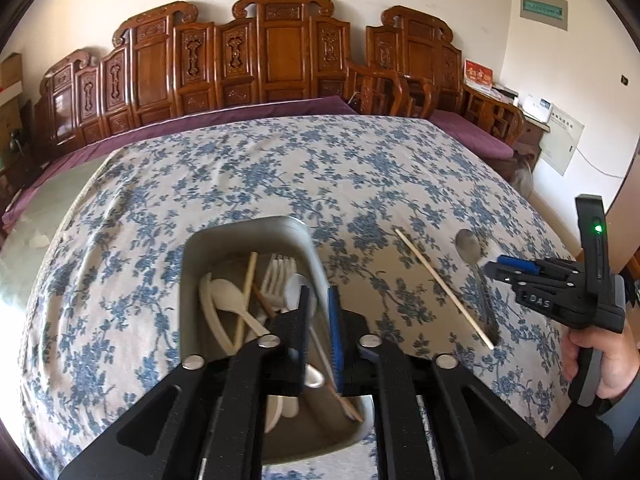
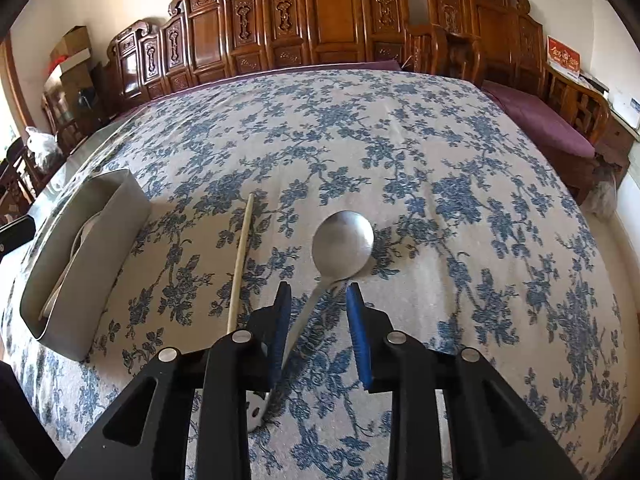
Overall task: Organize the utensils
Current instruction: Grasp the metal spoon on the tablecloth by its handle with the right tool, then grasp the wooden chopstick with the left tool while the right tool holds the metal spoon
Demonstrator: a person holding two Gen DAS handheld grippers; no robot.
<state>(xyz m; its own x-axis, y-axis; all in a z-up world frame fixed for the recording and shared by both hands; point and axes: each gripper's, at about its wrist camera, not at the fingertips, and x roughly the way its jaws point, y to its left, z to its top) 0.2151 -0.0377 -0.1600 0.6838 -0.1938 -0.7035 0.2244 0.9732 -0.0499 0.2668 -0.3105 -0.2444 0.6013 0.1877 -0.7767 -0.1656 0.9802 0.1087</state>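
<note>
Near the middle of the table (image 2: 360,128), on its flowered cloth, lies a metal spoon (image 2: 342,242); the right gripper (image 2: 318,300) stands spread around its handle, pads not pressing; a chopstick (image 2: 240,264) lies just beside; toward the left edge, the left gripper (image 1: 320,304) hangs slightly parted, empty, over the grey bin (image 1: 248,232) of white plastic cutlery (image 1: 228,300).

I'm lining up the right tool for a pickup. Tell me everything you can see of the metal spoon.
The metal spoon is plain, dull silver steel with a round bowl and a slim handle with a hole at its end. It lies flat on the floral tablecloth, bowl facing up and pointing away, right of the loose chopstick, apart from it. Its handle runs between the open fingers of the right tool; neither pad visibly presses it.
</note>
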